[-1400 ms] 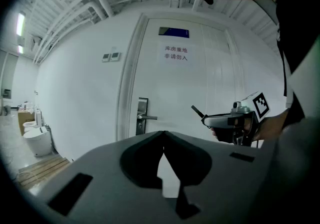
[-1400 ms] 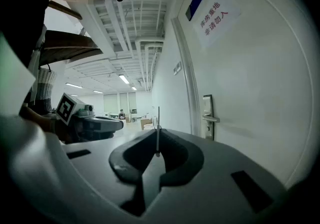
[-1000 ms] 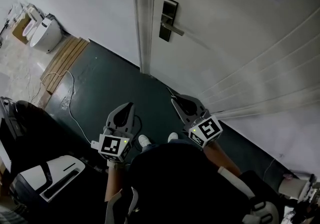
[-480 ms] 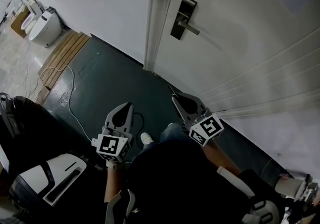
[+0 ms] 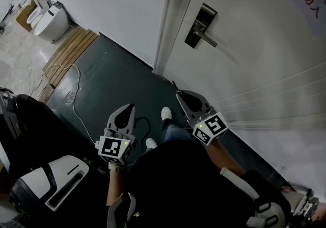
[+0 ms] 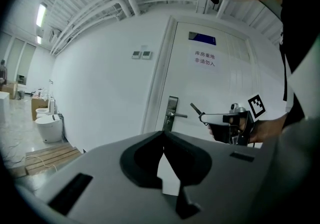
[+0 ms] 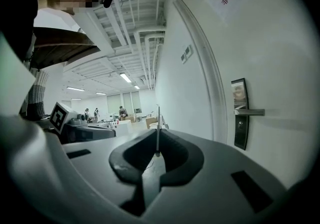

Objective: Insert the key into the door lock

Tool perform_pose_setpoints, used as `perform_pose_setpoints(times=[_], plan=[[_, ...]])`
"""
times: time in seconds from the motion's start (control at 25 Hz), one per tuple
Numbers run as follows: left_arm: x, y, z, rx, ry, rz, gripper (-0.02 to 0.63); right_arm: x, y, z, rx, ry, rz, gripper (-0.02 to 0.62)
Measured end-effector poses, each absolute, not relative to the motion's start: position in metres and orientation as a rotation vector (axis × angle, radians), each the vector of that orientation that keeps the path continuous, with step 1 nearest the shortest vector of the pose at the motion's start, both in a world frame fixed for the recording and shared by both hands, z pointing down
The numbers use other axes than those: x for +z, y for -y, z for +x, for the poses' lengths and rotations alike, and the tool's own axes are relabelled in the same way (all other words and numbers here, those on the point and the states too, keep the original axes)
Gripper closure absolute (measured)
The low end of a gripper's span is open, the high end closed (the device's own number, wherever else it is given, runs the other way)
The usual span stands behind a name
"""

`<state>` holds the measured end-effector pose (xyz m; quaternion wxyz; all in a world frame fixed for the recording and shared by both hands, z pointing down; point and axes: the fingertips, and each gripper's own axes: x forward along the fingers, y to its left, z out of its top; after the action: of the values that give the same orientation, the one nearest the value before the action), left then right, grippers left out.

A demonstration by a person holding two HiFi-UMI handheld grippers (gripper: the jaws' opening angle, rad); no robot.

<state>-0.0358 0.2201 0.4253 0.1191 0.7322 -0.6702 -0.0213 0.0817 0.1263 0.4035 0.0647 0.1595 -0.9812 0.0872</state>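
Since one second ago, the dark metal lock plate with lever handle has drifted rightward in the head view, and a white shoe now shows forward between the grippers. Right gripper: jaws pressed together on a thin silver key, whose blade projects beyond the tips. The key is well apart from the lock plate on the white door. Left gripper: jaws closed tip to tip with nothing between them, held above the dark green floor.
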Motion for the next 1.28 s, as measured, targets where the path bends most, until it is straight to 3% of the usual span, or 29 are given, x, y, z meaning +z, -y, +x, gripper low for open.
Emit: perform_pose_setpoints(times=[0.64, 1.28], plan=[[0.43, -0.099, -0.091, 0.012, 2.092, 1.962, 0.597, 0.412, 0.017, -0.001, 0.397, 2.986, 0.261, 0.561], [0.437, -0.019, -0.094, 0.052, 2.139, 1.884, 0.597, 0.456, 0.095, -0.02, 0.629, 2.944, 0.152, 0.561]])
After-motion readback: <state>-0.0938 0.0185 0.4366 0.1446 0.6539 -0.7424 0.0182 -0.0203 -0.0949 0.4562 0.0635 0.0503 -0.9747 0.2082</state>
